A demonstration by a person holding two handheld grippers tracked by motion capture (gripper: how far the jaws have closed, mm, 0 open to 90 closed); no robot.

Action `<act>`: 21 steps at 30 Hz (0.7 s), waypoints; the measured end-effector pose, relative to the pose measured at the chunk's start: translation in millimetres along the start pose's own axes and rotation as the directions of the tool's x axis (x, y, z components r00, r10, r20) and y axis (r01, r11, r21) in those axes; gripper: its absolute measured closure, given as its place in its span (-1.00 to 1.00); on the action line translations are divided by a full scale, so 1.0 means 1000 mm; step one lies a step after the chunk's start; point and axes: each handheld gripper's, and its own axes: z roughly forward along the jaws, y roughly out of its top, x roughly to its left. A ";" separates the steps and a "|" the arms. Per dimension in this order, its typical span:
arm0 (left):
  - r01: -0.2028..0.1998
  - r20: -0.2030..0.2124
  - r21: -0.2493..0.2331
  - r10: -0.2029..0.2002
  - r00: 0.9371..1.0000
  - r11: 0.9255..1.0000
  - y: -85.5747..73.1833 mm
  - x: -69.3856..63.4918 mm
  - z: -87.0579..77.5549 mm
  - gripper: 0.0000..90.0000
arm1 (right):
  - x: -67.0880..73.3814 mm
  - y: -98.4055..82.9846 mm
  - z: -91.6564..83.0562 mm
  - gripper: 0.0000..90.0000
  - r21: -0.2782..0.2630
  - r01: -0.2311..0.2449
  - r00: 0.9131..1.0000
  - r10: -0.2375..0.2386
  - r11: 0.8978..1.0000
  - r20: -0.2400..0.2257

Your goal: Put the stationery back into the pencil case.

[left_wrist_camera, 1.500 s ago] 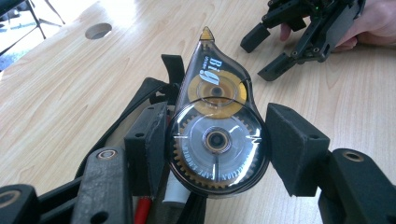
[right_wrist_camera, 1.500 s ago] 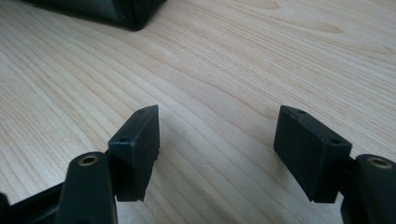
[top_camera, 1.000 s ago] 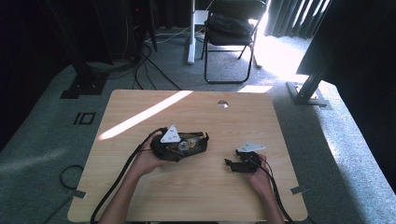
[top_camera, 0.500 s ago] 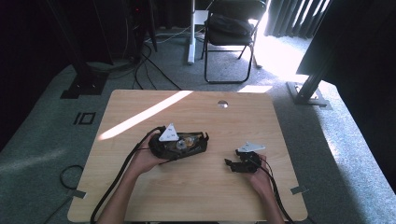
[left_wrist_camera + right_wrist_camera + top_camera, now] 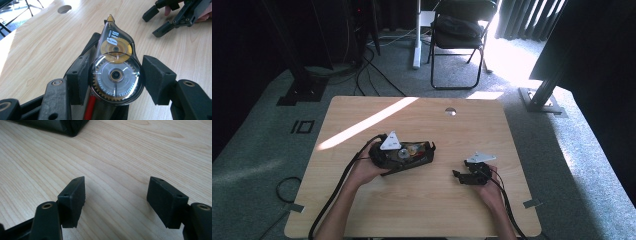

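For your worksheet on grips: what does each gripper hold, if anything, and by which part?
The left gripper holds a correction tape dispenser by the sides of its round wide end. The right gripper is open over the bare table.

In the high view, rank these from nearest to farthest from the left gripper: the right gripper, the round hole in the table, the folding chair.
From the left gripper, which is shut on a correction tape dispenser:
1. Right gripper, just to its right, toward the near edge.
2. Round hole, at the table's far edge.
3. Folding chair, on the floor beyond the table.
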 end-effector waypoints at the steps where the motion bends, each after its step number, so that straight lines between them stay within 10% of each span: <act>1: -0.003 -0.001 0.004 0.003 1.000 1.000 -0.001 0.001 -0.001 -0.07 | 0.000 0.000 0.000 -0.31 0.000 0.000 1.000 0.000 1.000 0.000; 21: 0.012 -0.026 0.025 -0.011 1.000 1.000 -0.011 0.007 -0.001 -0.07 | 0.000 0.000 0.001 -0.32 -0.001 0.005 1.000 -0.005 1.000 0.001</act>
